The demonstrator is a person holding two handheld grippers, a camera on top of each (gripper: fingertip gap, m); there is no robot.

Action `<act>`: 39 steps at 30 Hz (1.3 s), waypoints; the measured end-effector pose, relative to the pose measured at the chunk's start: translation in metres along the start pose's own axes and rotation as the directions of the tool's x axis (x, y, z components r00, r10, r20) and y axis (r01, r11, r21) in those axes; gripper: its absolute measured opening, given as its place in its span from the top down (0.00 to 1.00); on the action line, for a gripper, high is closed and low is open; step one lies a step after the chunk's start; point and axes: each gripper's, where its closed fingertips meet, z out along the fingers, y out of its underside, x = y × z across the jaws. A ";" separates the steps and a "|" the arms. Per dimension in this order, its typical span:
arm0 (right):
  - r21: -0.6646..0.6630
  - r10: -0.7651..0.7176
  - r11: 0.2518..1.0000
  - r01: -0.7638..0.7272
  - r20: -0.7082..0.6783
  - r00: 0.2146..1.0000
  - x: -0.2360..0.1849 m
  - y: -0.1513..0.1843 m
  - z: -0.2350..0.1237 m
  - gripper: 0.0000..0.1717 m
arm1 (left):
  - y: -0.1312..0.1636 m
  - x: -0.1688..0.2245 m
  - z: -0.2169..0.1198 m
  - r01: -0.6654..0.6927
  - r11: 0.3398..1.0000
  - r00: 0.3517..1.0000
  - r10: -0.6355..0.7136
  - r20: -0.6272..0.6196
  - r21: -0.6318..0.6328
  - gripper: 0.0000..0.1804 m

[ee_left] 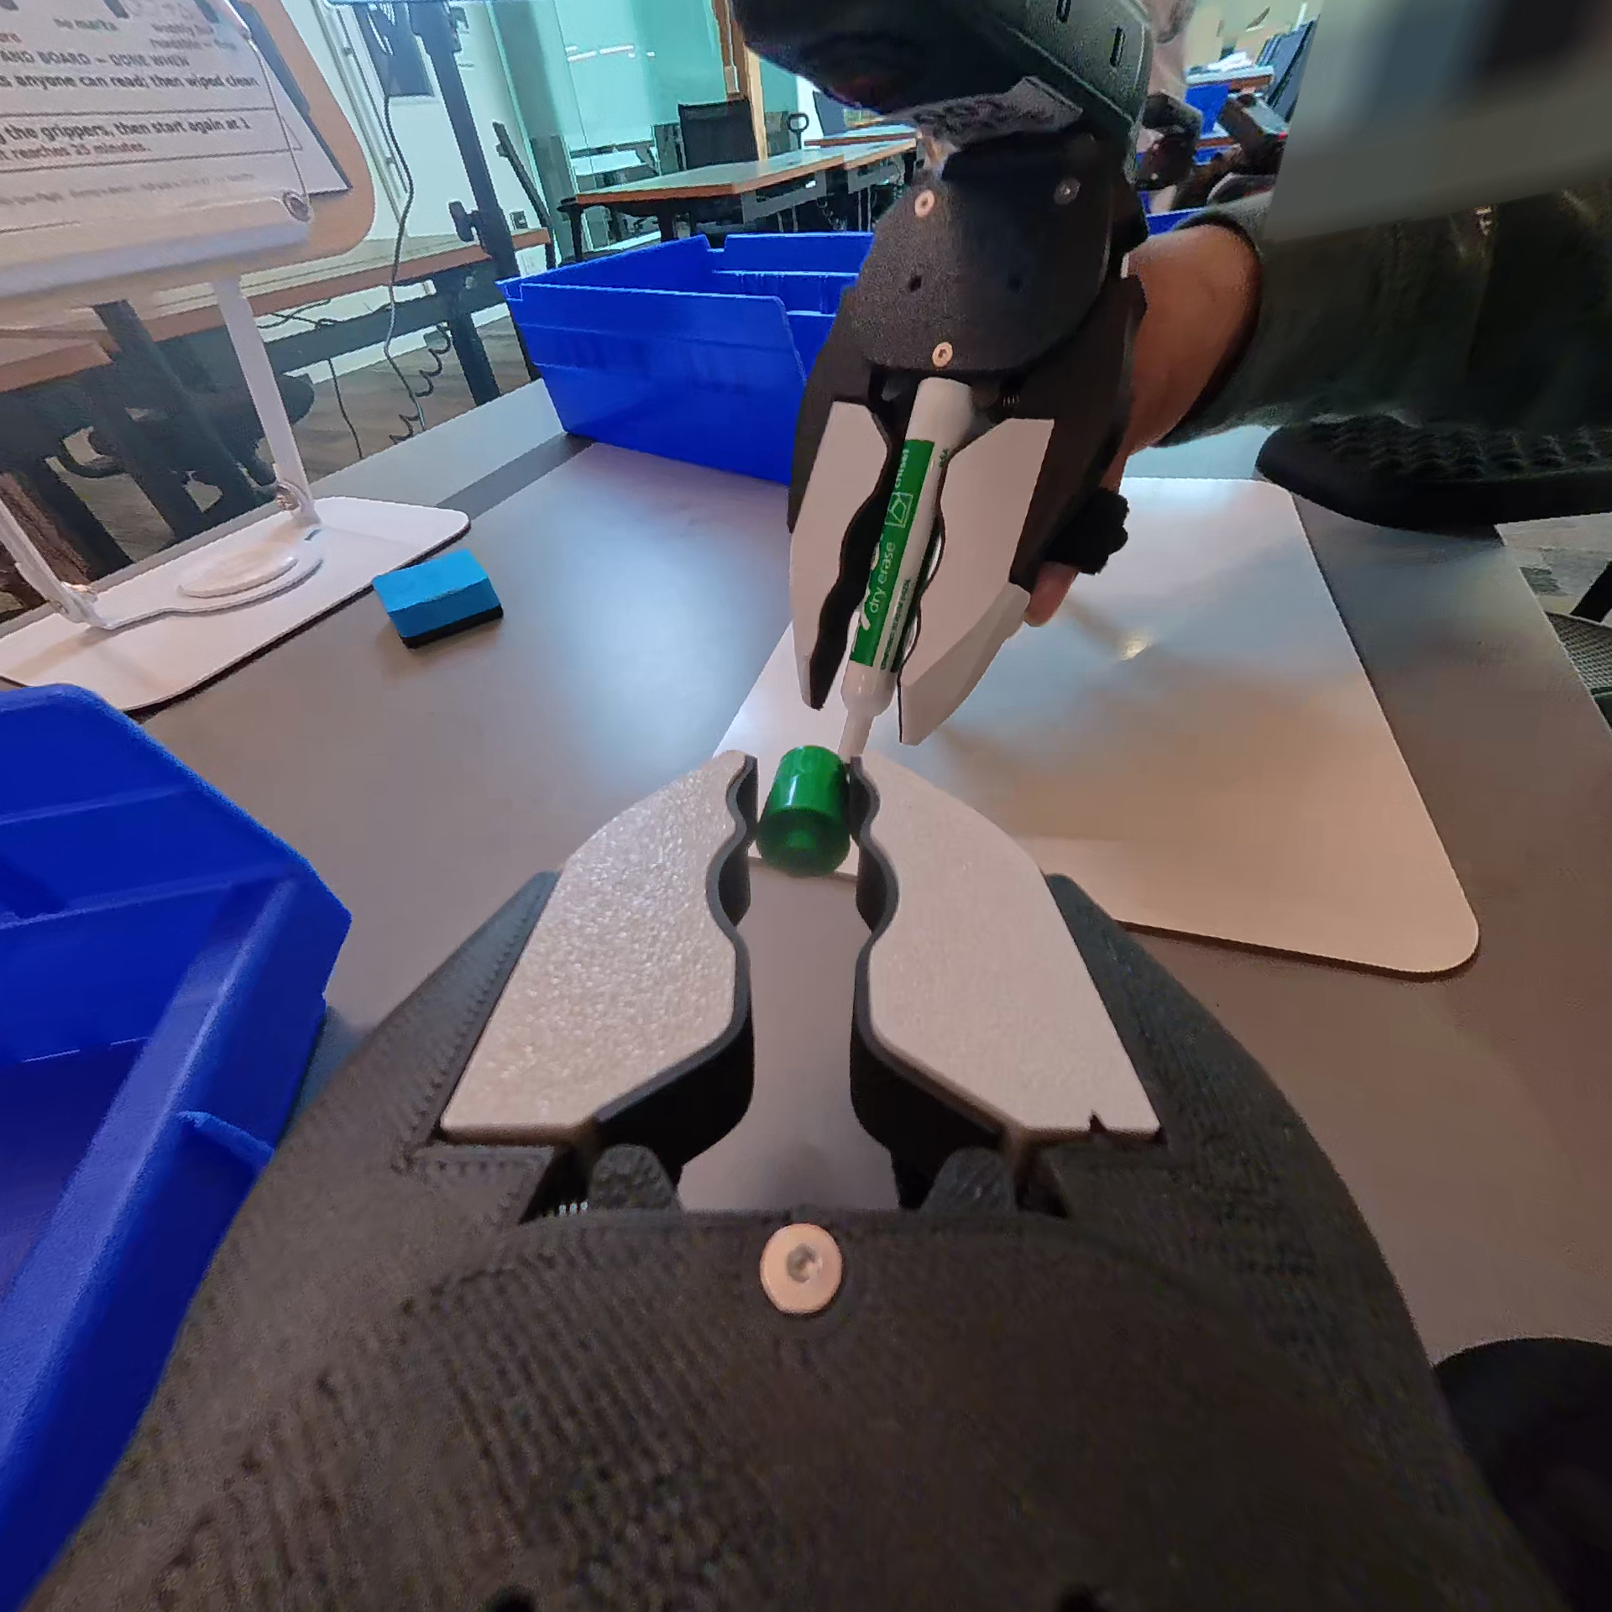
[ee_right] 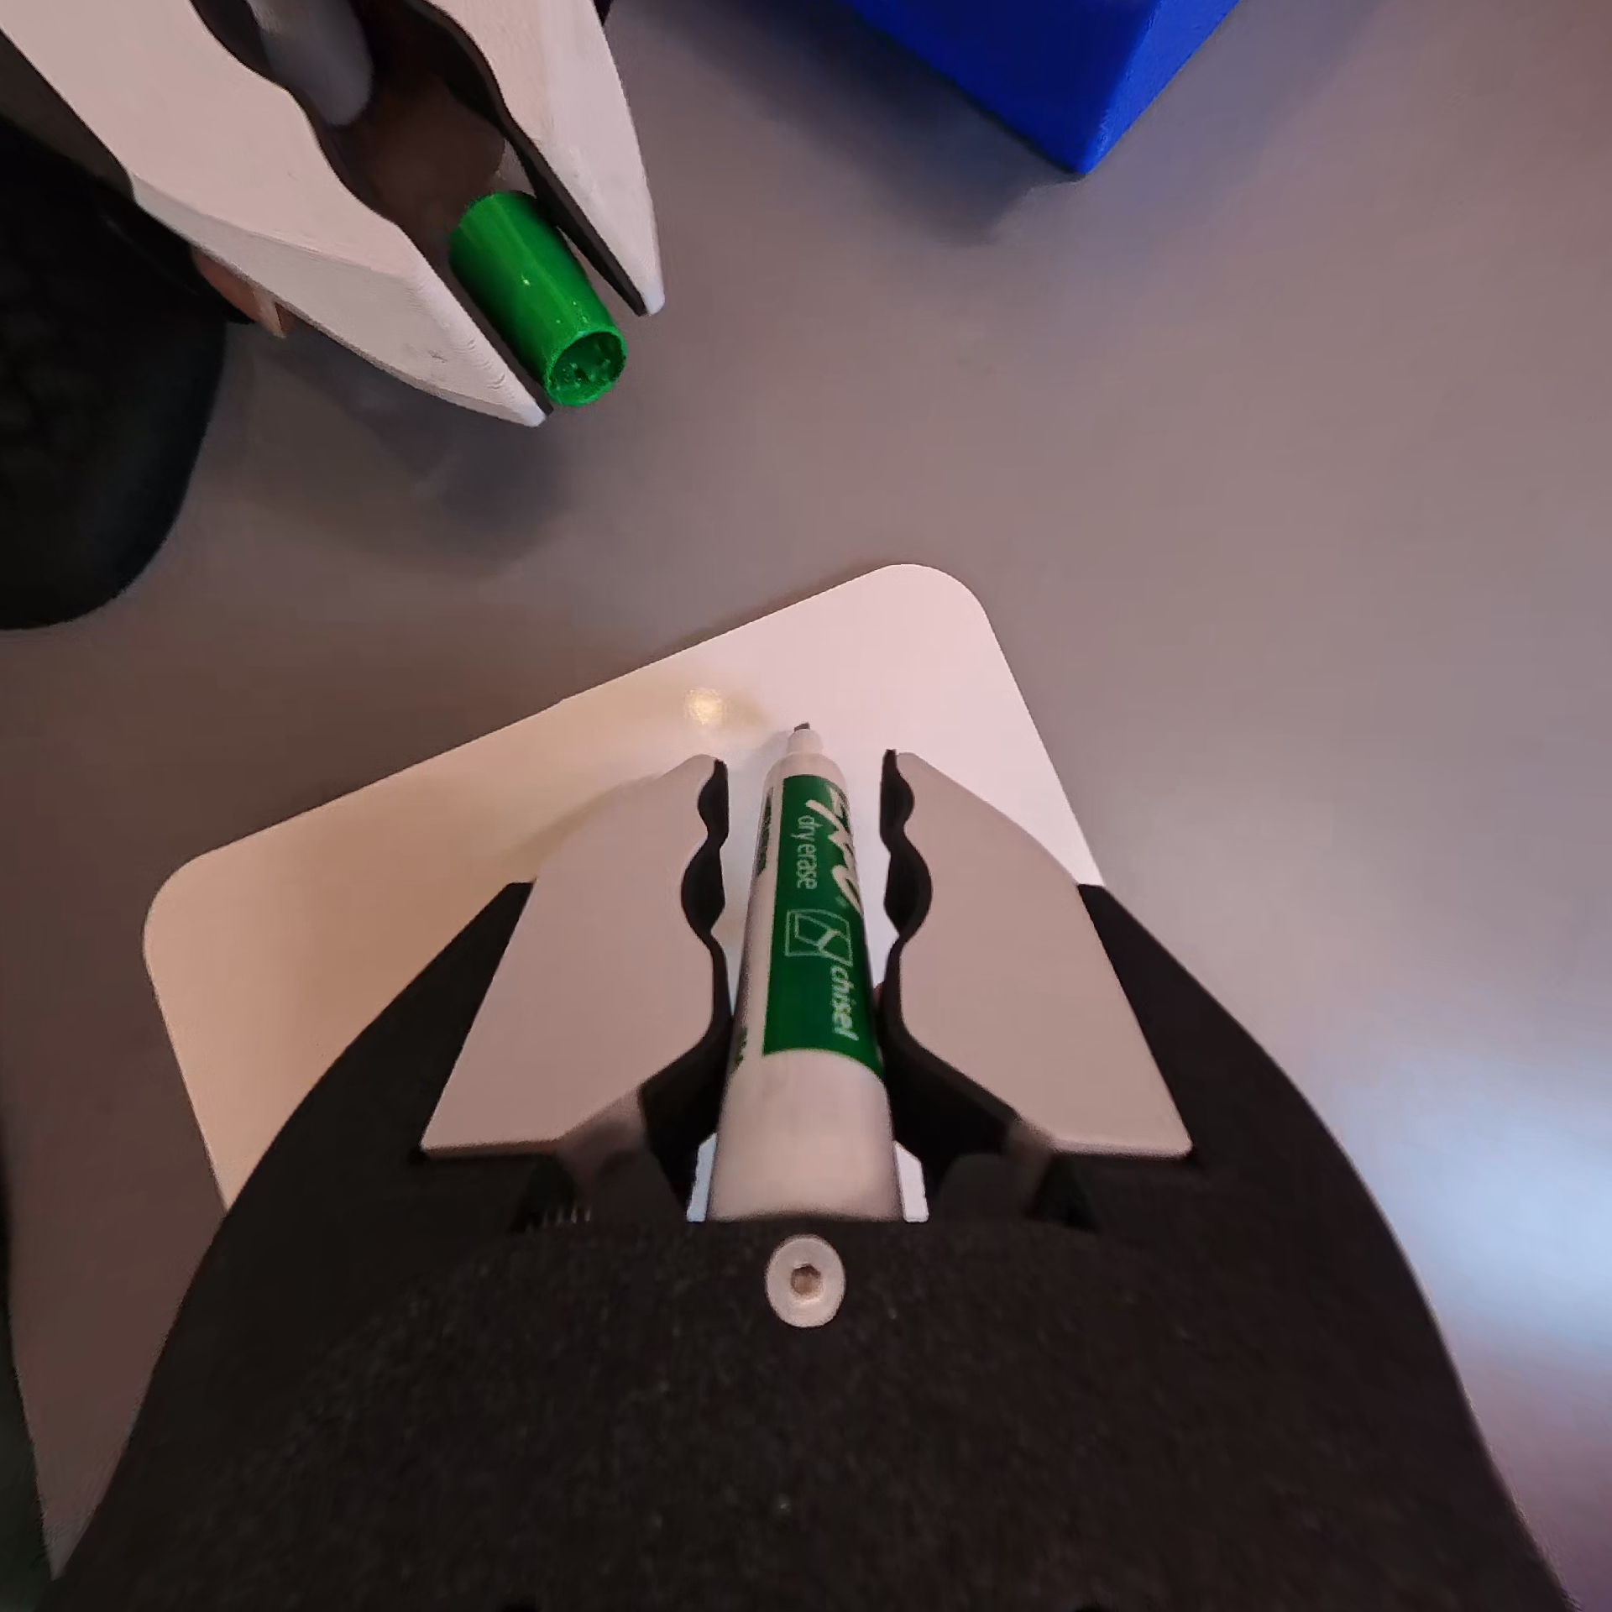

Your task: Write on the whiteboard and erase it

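Note:
My left gripper is shut on a green marker cap, held at the fingertips just above the table. The cap also shows in the right wrist view, between the left gripper's fingers, with its open end facing out. My right gripper is shut on a white and green dry-erase marker, gripped deep between the pads with its uncapped tip pointing forward over the whiteboard. In the left wrist view the right gripper tilts the marker down over the near-left corner of the whiteboard, close behind the cap.
A blue eraser lies on the grey table to the left. Blue bins stand at the back and near left, one also in the right wrist view. A white stand holding a printed sheet is far left. Some 8 cm of space lies between my two pairs of fingers.

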 end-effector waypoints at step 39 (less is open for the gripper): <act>-0.274 -0.506 0.802 0.530 0.157 0.848 -0.047 0.020 -0.003 0.80 | 0.008 0.002 0.004 -0.013 0.999 1.000 0.013 -0.001 -0.051 0.89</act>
